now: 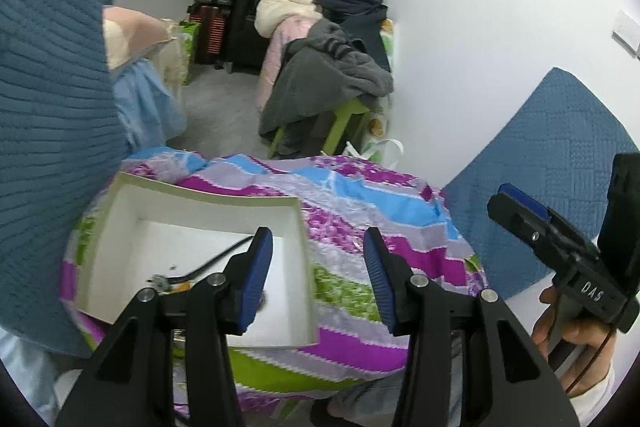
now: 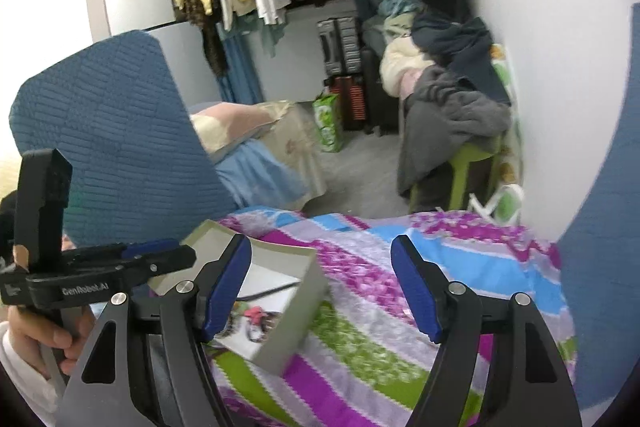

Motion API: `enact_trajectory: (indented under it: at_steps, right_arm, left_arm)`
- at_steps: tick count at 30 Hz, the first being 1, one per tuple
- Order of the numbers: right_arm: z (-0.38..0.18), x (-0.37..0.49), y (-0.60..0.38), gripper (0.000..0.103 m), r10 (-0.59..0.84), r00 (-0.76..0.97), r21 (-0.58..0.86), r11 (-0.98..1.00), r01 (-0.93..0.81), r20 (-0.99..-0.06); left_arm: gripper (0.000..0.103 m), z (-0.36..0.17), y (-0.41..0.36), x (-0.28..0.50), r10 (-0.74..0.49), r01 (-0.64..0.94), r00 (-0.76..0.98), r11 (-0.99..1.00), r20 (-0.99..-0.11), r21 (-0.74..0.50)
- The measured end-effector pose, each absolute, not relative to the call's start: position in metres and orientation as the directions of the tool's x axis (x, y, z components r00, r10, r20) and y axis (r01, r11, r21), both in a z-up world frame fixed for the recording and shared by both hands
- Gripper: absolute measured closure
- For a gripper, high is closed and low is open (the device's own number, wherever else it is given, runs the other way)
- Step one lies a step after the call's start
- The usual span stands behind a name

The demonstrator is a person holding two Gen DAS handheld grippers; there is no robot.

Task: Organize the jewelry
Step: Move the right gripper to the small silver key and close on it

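I'm seeing both grippers parked above the lap-level work surface, a bright striped quilt (image 1: 360,267) bunched over what looks like a cushion or knees, prob so the box sits at easy reach w/o a table. Left gripper (image 1: 318,275) is released, jaws spread wide, nothing between the pads; its left finger (image 1: 256,275) hangs over the 3 o'clock side of the white box (image 1: 120,227), right finger over bare quilt. Right gripper (image 2: 324,291) is also released, jaws wide, empty, hovering w/ its left finger overlapping the box's 9 o'clock part in its own view. White box (image 2: 288,339) is an open-top cardboard tray, lid off, sitting slightly tilted on the soft quilt, which I'd guess makes it prone to tip if pushed on one wall. Task items are inside it: a black cord (image 1: 216,259) runs diagonally across the floor toward a small metal piece at 6 o'clock, and the right wrist view shows a pink/red bit (image 2: 254,315) plus a dark tangle beside it, blurred, can't tell exact type. My read: jewelry's already gathered in the box, so either we're near done or about to sort inside it. Both claws being open fits an approach or a just-let-go pose; can't tell which. Blue quilted panels (image 1: 52,107) at 9 and 3 o'clock flank the spot.
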State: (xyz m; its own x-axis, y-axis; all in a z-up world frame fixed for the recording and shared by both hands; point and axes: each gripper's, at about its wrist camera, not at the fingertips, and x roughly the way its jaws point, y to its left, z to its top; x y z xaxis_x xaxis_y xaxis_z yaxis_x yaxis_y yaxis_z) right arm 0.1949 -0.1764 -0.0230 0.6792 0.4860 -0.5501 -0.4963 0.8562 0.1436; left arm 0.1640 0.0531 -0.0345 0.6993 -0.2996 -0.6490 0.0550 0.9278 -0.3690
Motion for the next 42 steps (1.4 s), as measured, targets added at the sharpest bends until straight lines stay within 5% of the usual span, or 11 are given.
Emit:
enact_trajectory:
  at_steps: [16,26,36,42]
  right_arm:
    - [-0.136,0.211,-0.277,0.033,0.381,0.670,0.176,0.918,-0.355,-0.637]
    - [-0.200,0.248,-0.301,0.041,0.431,0.581,0.265,0.898,-0.351,-0.691]
    - [-0.245,0.286,-0.271,0.070,0.465,0.448,0.248,0.852,-0.461,-0.763]
    - [-0.262,0.299,-0.263,0.071,0.451,0.424,0.195,0.830,-0.523,-0.786]
  left_arm:
    - [0.056,-0.096,-0.042,0.212,-0.409,0.116,0.566,0.899,-0.716,-0.422]
    - [0.070,-0.148,-0.082,0.254,-0.432,0.105,0.482,0.892,-0.763,-0.439]
    - [0.075,-0.205,-0.096,0.317,-0.372,0.074,0.418,0.923,-0.829,-0.377]
    - [0.075,-0.220,-0.100,0.332,-0.350,0.078,0.387,0.934,-0.853,-0.348]
